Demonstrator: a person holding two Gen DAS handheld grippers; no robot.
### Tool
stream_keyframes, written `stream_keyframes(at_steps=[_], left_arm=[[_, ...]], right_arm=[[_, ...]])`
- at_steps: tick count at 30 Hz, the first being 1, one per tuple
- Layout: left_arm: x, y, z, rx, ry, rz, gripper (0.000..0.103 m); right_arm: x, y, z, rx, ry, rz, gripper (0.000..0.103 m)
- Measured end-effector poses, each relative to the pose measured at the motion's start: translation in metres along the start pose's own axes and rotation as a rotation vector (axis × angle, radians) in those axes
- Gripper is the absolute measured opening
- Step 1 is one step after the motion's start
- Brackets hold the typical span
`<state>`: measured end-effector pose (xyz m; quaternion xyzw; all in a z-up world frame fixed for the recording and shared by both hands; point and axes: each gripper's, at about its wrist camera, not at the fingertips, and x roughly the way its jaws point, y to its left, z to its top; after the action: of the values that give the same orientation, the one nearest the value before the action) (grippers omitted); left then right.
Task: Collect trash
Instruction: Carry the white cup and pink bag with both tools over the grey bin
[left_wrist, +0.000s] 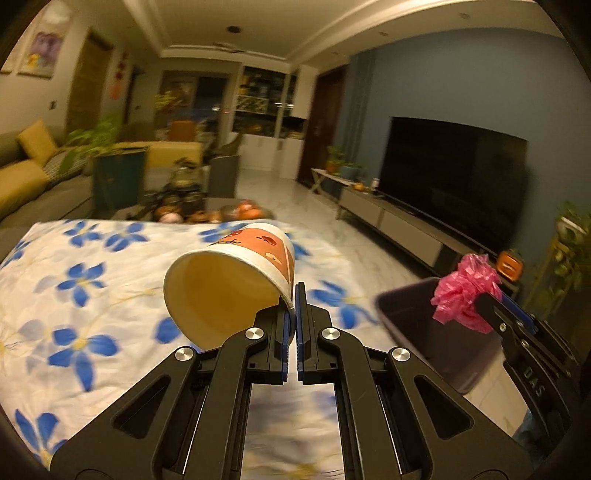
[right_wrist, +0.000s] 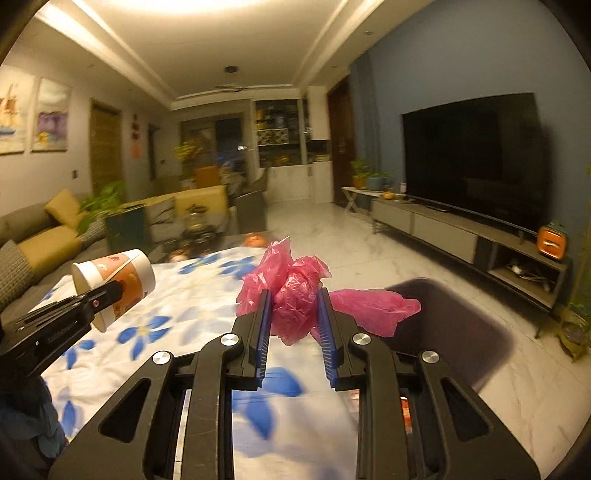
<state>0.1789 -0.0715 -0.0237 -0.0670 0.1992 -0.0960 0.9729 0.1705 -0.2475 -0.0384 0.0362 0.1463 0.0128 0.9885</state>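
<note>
Step in hand: carrying; both pieces of trash are lifted clear of the table and, by my reading, headed for the bin.
Left gripper (left_wrist: 294, 295): jaws pinched nearly together on the rim of the white paper cup with an orange printed band (left_wrist: 229, 280), which hangs tilted, its mouth turned back toward the camera.
Right gripper (right_wrist: 294, 314): jaws partway closed on the crumpled pink plastic bag (right_wrist: 295, 295), loose film spilling out to the right.
Cup position: in the air above the white tablecloth with blue flowers (left_wrist: 81, 280), not touching it.
Bag position: held near the rim of the dark, round-cornered plastic bin (right_wrist: 480, 332), which sits beside the table's right edge.
Bin: blurred in both views, so whether it has anything inside is hard to say.
Next move: probably bring each gripper over the bin's mouth and let the jaws part; the bag is light and may cling to the blue finger pads (right_wrist: 261, 332), so a slight shake could be needed. The cup should drop cleanly.
Surface: cloth-covered table, no other trash visible on the part shown.
Room: living room in warm light, white marble floor (right_wrist: 325, 236), large black television (right_wrist: 476, 158) on a low grey console against a blue wall, grey sofa with yellow cushions (right_wrist: 48, 240) at left.
</note>
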Motion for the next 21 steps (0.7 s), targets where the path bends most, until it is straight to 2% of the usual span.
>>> stream_keyframes(at_steps=[6, 11, 21], left_arm=[[0.013, -0.056, 0.004, 0.072, -0.007, -0.115, 0.002], [0.028, -0.093, 0.003, 0.122, 0.001, -0.198, 0.002], [0.065, -0.121, -0.001, 0.156, 0.038, -0.266, 0.002]], right_arm=[[-0.005, -0.043, 0.002, 0.038, -0.025, -0.09, 0.025], [-0.003, -0.062, -0.001, 0.053, -0.029, -0.132, 0.025], [0.002, -0.088, -0.006, 0.062, -0.036, -0.171, 0.026]])
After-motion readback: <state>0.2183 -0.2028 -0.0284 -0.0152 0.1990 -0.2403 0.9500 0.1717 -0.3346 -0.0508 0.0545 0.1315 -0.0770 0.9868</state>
